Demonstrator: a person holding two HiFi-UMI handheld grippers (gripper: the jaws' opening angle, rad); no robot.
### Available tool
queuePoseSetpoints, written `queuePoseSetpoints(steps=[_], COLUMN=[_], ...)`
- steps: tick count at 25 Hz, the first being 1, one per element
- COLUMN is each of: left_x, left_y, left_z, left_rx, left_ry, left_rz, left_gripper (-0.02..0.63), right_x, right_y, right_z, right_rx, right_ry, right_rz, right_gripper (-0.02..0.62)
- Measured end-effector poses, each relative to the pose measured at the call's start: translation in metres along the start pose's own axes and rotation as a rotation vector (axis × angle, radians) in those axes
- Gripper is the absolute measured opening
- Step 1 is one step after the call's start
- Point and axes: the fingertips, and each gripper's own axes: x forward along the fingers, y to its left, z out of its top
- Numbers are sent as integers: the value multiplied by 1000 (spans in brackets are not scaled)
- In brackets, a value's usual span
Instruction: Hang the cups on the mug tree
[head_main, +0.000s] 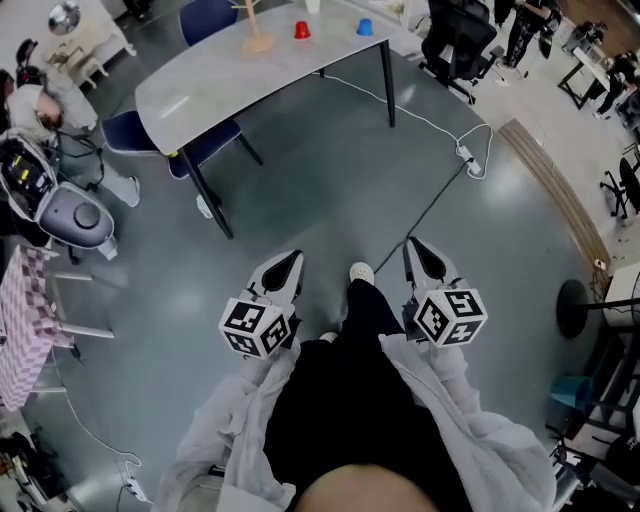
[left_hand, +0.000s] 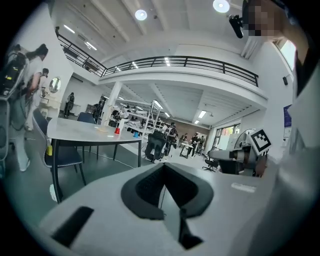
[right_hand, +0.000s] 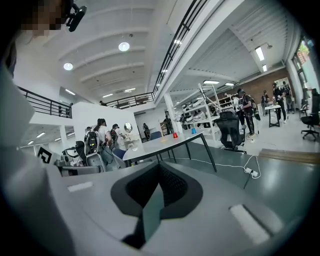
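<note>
A grey table (head_main: 200, 95) stands across the floor, well ahead of me. On its far side are a red cup (head_main: 302, 30), a blue cup (head_main: 365, 27) and the wooden mug tree (head_main: 258, 40), whose top is cut off by the frame edge. My left gripper (head_main: 290, 262) and right gripper (head_main: 418, 248) hang low over the floor by my legs, far from the table. Both are shut with nothing between the jaws. The left gripper view shows the table (left_hand: 85, 132) with the red cup (left_hand: 117, 130) in the distance. The right gripper view shows the red cup (right_hand: 175, 135) and the blue cup (right_hand: 193, 130).
Blue chairs (head_main: 125, 130) are tucked under the table's near and far sides. A white cable with a power strip (head_main: 470, 160) runs across the floor to the right. A black office chair (head_main: 455, 45) stands at the far right. A person (head_main: 40, 110) sits at the left.
</note>
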Motion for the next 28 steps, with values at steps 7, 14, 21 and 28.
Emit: queuePoseSetpoints(steps=[7,14,21,28], left_x=[85,174,240,271], left_y=[34,64,77,93], left_z=[37,71,90,99], left_rx=[4,-3,-5,-25], left_ry=[-13,-17,-19,-50], left_rz=[39,61,79,144], left_gripper=[-3,-3,-3,-3], right_x=[74,145,196,231], right_y=[-59,-115,-168,-193], right_z=[39,80,100,112], right_rx=[-15,-40,-13,-29], right_ry=[21,21,43,62], right_rz=[18,24,45,98], right_gripper=[11,37,141,156])
